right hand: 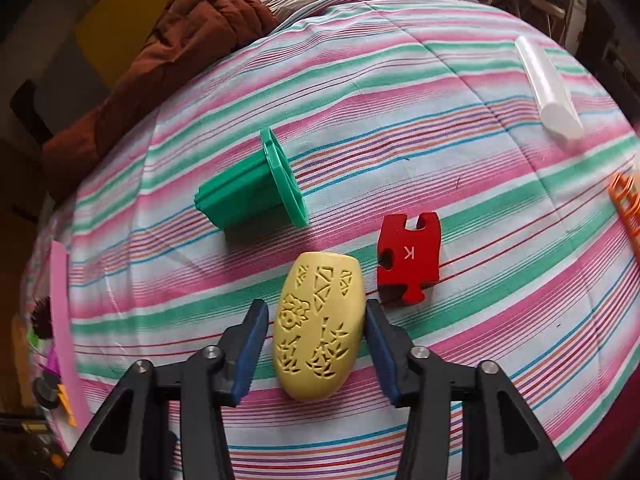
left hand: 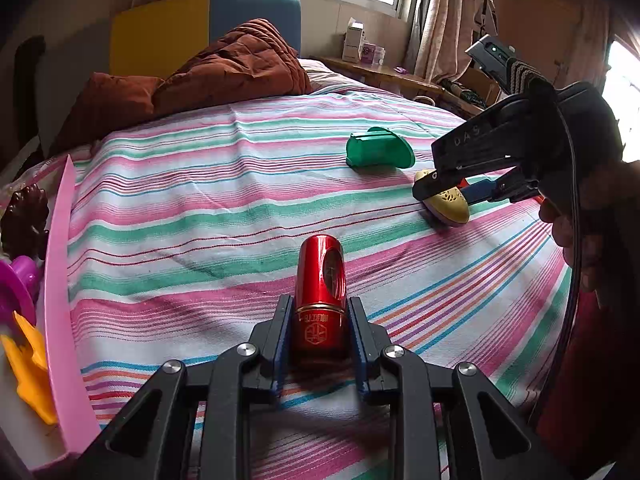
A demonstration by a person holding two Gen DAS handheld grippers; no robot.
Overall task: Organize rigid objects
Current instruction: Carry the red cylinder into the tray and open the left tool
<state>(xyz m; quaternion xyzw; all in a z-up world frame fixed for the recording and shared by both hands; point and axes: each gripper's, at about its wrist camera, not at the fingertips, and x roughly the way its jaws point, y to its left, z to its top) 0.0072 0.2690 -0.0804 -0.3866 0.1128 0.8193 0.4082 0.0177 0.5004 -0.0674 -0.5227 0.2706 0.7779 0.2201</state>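
My left gripper [left hand: 320, 320] is shut on a red metal cylinder [left hand: 321, 280], held just above the striped bedsheet. My right gripper [right hand: 317, 320] is open around a yellow oval carved case [right hand: 318, 328] that lies on the sheet; its right pad touches the case and a gap shows at the left pad. The right gripper [left hand: 436, 194] and the yellow case [left hand: 446, 206] also show in the left wrist view. A green plastic cup [right hand: 252, 190] lies on its side beyond the case. A red puzzle piece marked K [right hand: 410, 258] lies just right of the case.
A pink tray [left hand: 60, 300] at the bed's left edge holds a yellow toy [left hand: 30, 364] and a purple one [left hand: 16, 284]. A white tube [right hand: 548, 88] and an orange piece [right hand: 626, 204] lie at the right. A brown quilt [left hand: 224, 68] is heaped at the head of the bed.
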